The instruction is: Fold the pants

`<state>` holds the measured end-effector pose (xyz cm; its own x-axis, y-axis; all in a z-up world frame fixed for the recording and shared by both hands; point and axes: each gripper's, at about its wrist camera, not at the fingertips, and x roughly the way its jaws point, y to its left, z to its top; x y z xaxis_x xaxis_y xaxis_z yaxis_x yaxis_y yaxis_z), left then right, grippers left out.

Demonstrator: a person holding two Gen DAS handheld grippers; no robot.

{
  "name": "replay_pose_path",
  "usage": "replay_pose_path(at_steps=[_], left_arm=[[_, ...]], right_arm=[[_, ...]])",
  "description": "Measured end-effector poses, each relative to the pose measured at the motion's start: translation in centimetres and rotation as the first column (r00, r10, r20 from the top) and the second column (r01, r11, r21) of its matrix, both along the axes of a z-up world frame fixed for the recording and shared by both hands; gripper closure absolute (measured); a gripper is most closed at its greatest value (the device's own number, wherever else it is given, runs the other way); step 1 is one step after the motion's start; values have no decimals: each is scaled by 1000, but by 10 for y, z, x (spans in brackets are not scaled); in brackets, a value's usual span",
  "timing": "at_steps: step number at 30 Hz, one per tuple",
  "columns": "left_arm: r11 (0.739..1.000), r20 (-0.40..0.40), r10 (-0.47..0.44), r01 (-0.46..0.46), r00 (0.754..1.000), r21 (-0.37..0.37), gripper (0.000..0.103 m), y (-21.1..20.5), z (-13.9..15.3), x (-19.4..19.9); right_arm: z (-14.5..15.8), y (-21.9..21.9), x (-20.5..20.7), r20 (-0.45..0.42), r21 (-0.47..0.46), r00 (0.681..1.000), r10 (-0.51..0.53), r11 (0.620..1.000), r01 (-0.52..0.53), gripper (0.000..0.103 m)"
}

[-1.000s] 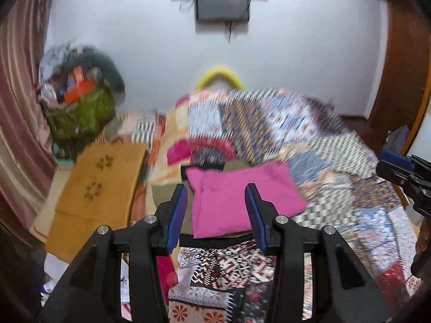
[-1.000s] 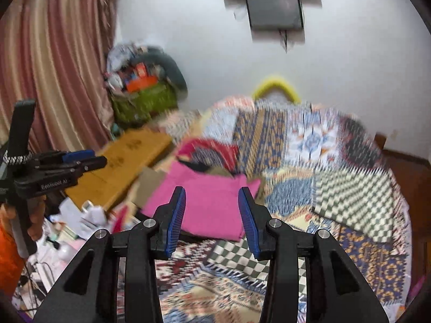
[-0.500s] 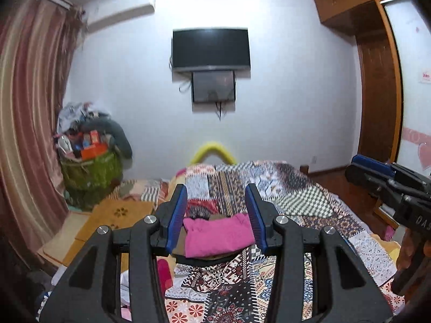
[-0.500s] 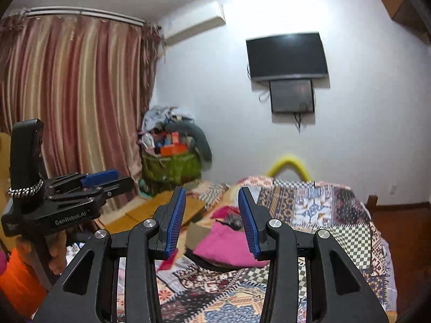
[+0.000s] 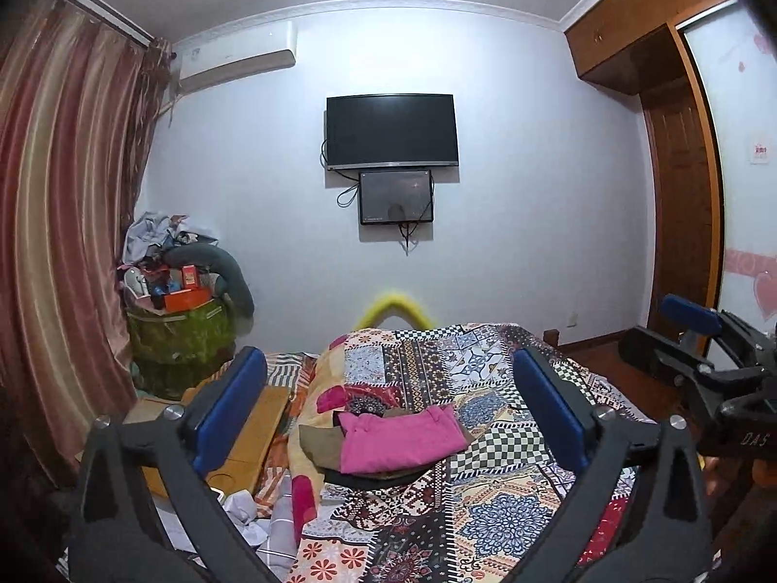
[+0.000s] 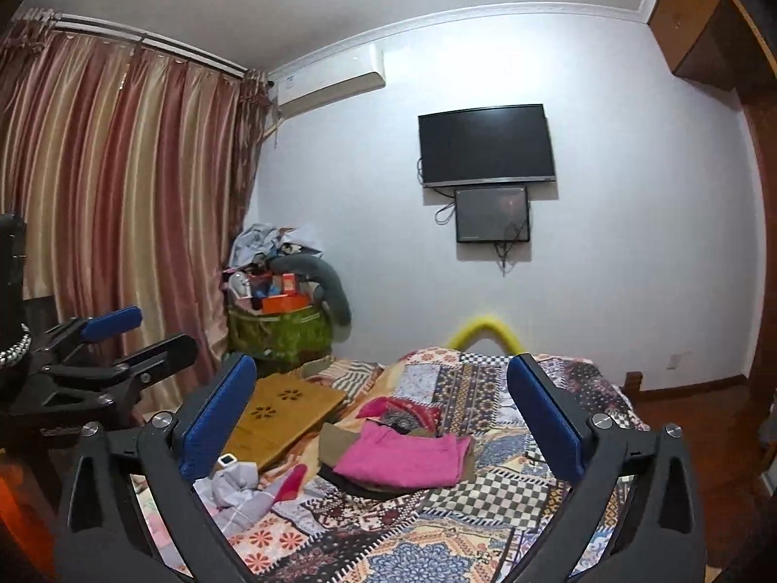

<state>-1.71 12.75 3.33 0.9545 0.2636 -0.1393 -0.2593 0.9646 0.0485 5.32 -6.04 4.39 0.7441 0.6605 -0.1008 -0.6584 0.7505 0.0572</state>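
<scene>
Folded pink pants (image 5: 400,439) lie on top of a stack of folded brown and dark clothes on the patchwork bedspread (image 5: 505,500). They also show in the right wrist view (image 6: 403,456). My left gripper (image 5: 388,405) is open and empty, held well back from the stack and above the bed. My right gripper (image 6: 383,413) is open and empty too, at a similar distance. Each gripper appears at the edge of the other's view: the right one (image 5: 699,354), the left one (image 6: 121,345).
A wooden lap table (image 6: 281,410) lies left of the stack. Crumpled white and pink items (image 6: 238,486) lie at the bed's near left. A green basket piled with things (image 5: 175,335) stands by the curtain (image 6: 121,194). A TV (image 5: 391,131) hangs on the far wall.
Both grippers have pulled back and tilted up from the pink pants, so the stack looks smaller and farther. Both jaws have opened wider.
</scene>
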Motion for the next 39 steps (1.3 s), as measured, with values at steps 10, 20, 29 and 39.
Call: replay_pose_path(at_steps=[10,20,29,39], left_arm=[[1000,-4,1,-1,1000,-25,0,1,-3,0],[999,-28,-7,6,1000,-33,0,5,-11,8],[999,-29,-9,8,1000,-42,0,8,-13,11],[999,-37,-20,18,999,-49,0,6,-17,13]], right_arm=[[-7,-6,-8,-19,-18,1000,-3,1000,3,0],[-11,-7,-9,-40,-32,999,-8,999,7,0],[-9,-9,-9,-45,-36,999,-18,999,16,0],[-8,-12,-10,-53,-33,998,-26,999,24,0]])
